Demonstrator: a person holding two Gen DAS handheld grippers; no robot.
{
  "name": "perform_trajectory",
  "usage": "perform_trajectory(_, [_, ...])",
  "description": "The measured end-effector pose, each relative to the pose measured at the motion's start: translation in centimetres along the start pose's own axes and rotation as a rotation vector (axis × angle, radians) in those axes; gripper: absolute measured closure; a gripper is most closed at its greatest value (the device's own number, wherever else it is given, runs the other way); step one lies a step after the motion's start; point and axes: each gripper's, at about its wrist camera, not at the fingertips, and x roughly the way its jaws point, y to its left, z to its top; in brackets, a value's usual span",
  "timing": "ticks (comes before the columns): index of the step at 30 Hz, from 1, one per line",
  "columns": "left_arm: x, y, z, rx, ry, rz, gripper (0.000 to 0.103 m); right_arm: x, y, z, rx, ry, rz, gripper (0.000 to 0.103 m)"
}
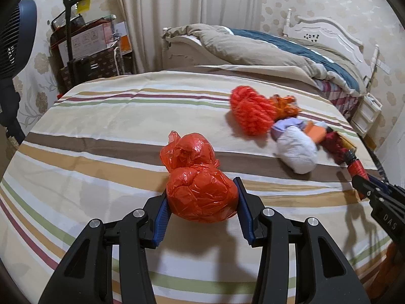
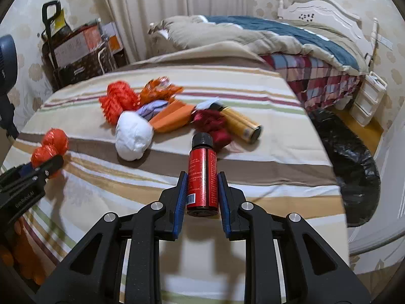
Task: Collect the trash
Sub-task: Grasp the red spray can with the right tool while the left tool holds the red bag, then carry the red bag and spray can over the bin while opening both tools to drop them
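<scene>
While both hands are loaded, nothing looks binned yet: the left gripper (image 1: 201, 200) has its blue-padded fingers (image 1: 160, 215) pressed against the sides of a knotted orange-red plastic bag (image 1: 200, 192) at the near left of the striped bedsheet (image 1: 101, 116), and the right gripper (image 2: 202, 190) has its fingers narrow around a small red bottle with a black cap (image 2: 202, 174) at the near middle. Still lying farther out are a red mesh ball (image 2: 117, 98), a white crumpled wad (image 2: 133, 135), an orange folded carton (image 2: 172, 117), a dark red crumpled wrapper (image 2: 214, 125) and a yellow can (image 2: 241, 125). A black rubbish bag (image 2: 354, 162) waits open at the right of the bed, so I would say the job has barely begun.
</scene>
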Motion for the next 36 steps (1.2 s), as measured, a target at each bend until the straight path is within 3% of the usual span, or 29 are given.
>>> perform_trajectory(10, [-2.2, -6.1, 1.4, 0.079, -0.074, -0.100, 0.056, -3.2, -6.1, 1.0, 0.099, -0.090, -0.060, 0.080])
perform_trajectory(23, [-1.2, -19.6, 3.7, 0.257, -0.102, -0.242, 0.056, -3.8, -16.9, 1.5, 0.239, -0.149, -0.192, 0.080])
perform_trajectory(36, [2.5, -29.9, 3.5, 0.383, -0.062, -0.271, 0.056, -1.7, -23.6, 0.9, 0.308, -0.129, -0.223, 0.080])
